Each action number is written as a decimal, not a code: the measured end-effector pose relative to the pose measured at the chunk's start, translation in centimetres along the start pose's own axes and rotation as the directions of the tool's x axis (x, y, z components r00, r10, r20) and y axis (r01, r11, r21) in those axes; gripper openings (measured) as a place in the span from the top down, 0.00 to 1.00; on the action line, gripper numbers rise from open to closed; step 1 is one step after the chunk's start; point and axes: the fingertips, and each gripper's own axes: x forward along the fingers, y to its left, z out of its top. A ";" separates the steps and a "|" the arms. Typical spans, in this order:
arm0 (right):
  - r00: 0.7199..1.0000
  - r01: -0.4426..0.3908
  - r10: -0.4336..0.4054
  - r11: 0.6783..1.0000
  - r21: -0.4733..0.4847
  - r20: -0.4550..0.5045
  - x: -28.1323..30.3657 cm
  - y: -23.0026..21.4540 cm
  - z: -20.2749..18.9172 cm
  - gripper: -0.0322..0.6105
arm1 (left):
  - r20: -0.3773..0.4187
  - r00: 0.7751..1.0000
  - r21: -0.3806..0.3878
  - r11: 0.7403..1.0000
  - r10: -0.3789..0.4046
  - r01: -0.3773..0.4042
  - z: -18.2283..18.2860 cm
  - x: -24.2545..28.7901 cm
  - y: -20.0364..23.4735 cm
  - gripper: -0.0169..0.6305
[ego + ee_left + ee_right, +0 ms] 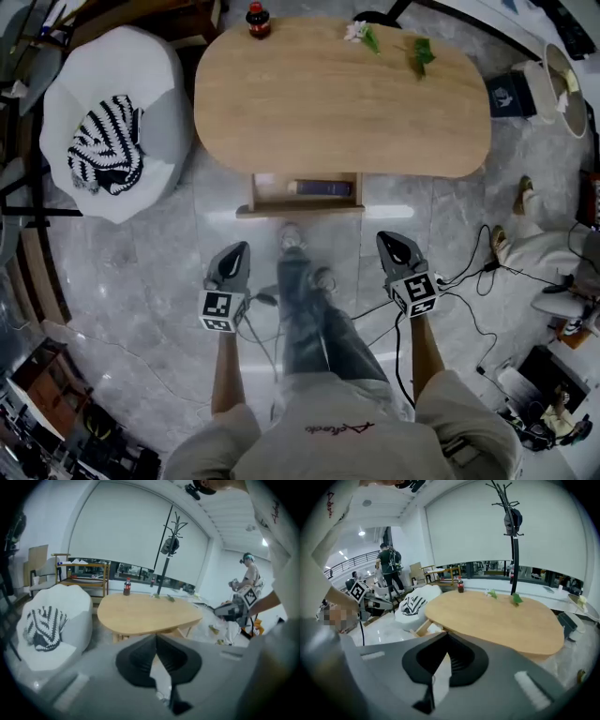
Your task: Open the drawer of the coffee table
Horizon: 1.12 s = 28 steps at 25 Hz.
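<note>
The oval wooden coffee table (342,94) stands ahead of me. Its drawer (300,210) is pulled out at the front edge, and a dark book (323,187) lies inside it. My left gripper (236,251) hangs over the floor, short of the drawer and to its left, with its jaws shut and empty. My right gripper (389,241) is level with it on the right, also shut on nothing. The left gripper view shows the closed left gripper (156,637) pointing at the coffee table (145,613). In the right gripper view the right gripper (446,637) is closed below the coffee table (501,616).
A white beanbag seat (159,103) with a striped cloth (105,145) sits left of the table. A cola bottle (258,19) and green sprigs (419,52) are on the tabletop. Cables (469,281) trail across the floor at right, near a seated person (544,253). A coat stand (513,536) rises behind the table.
</note>
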 end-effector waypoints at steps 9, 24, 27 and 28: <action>0.984 0.036 -0.028 0.999 -0.041 0.176 -6.4 -1.0 13.8 0.94 | 0.101 0.993 0.058 0.997 -0.061 0.056 14.0 -2.5 -5.8 0.97; 0.911 0.096 -0.038 0.988 -0.119 0.411 -14.3 0.0 33.9 0.94 | 0.291 0.952 0.184 0.982 -0.096 0.043 35.2 -7.9 -7.6 0.97; 0.894 0.125 -0.052 0.983 -0.136 0.444 -15.9 0.7 36.9 0.94 | 0.319 0.942 0.192 0.980 -0.103 0.042 37.7 -9.6 -7.6 0.97; 0.890 0.130 -0.055 0.982 -0.137 0.454 -16.5 1.0 37.7 0.94 | 0.322 0.941 0.193 0.980 -0.105 0.043 38.4 -10.3 -7.7 0.97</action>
